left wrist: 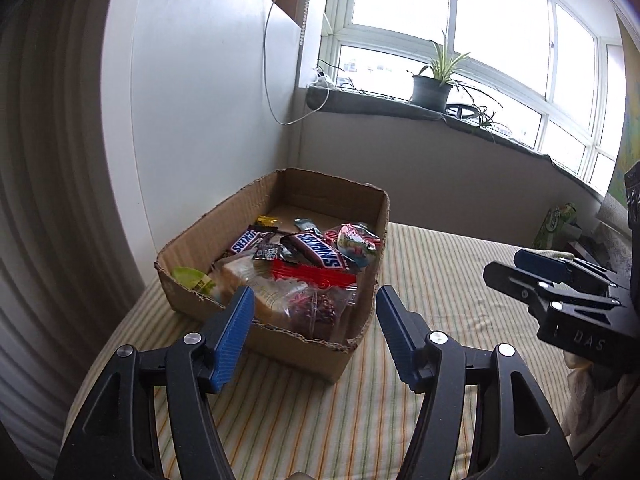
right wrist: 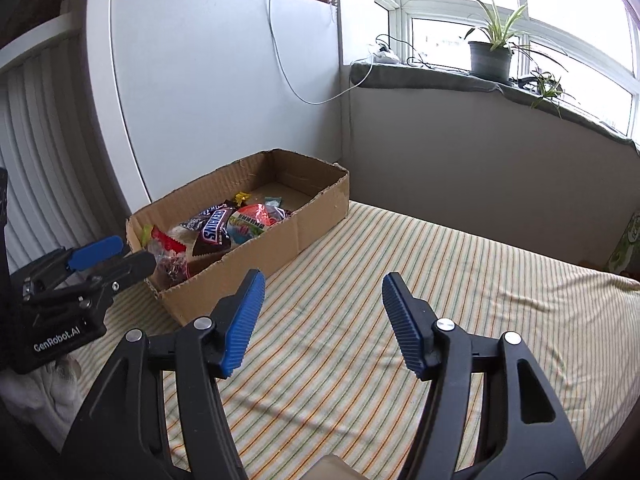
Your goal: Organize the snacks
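We are holding both ribbed blue-padded grippers, left gripper (left wrist: 314, 336) and right gripper (right wrist: 322, 320), spread and empty; crinkly Snickers bars (left wrist: 320, 250) are filling the corrugated cardboard box (left wrist: 296, 346) at 12 o'clock.

The left gripper (left wrist: 314, 326) hangs with jaws wide apart near the cardboard box (left wrist: 280, 336) full of snacks (left wrist: 316, 254) on the striped cloth (left wrist: 440, 264), the right gripper (left wrist: 520, 268) beside

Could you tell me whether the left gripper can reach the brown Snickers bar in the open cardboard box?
Probably yes: the left gripper is open, and the brown Snickers bar lies atop the pile in the topless cardboard box.
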A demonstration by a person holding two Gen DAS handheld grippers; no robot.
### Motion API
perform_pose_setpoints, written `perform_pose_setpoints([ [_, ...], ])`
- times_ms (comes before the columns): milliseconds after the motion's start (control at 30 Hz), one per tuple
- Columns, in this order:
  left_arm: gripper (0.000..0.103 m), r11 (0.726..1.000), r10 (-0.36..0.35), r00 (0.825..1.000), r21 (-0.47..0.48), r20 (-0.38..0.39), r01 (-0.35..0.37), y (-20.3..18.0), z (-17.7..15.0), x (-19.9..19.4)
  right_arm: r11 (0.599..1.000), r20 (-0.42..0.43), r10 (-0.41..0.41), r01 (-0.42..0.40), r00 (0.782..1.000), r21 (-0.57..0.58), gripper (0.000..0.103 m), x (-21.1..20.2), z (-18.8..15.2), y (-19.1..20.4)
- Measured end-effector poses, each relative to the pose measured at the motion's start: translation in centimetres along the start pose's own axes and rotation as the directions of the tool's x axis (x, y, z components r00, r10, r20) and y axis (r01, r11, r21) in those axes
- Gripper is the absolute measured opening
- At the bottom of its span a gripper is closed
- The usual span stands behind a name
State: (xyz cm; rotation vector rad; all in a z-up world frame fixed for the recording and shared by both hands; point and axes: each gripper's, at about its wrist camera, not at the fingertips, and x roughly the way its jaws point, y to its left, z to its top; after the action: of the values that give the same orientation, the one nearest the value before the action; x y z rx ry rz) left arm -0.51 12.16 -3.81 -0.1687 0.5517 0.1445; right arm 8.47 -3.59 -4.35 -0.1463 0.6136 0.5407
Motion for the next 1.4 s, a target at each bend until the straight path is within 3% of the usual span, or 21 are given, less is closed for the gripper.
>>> perform_pose_setpoints([
  [700,0.063,0.999,0.026,1.000,0.019,-0.015,-0.026,-0.29,0.02,0.23,0.999,0.012,0.028,-0.028,1.000,0.028,0.064,-0.40,-0.45,-0.39],
  [1400,0.063,0.999,0.026,1.000,0.035,-0.015,-0.025,-0.30,-0.04,0.39,1.000,0.001,0.005,-0.005,1.000,-0.002,0.064,-0.18,-0.71,0.32],
])
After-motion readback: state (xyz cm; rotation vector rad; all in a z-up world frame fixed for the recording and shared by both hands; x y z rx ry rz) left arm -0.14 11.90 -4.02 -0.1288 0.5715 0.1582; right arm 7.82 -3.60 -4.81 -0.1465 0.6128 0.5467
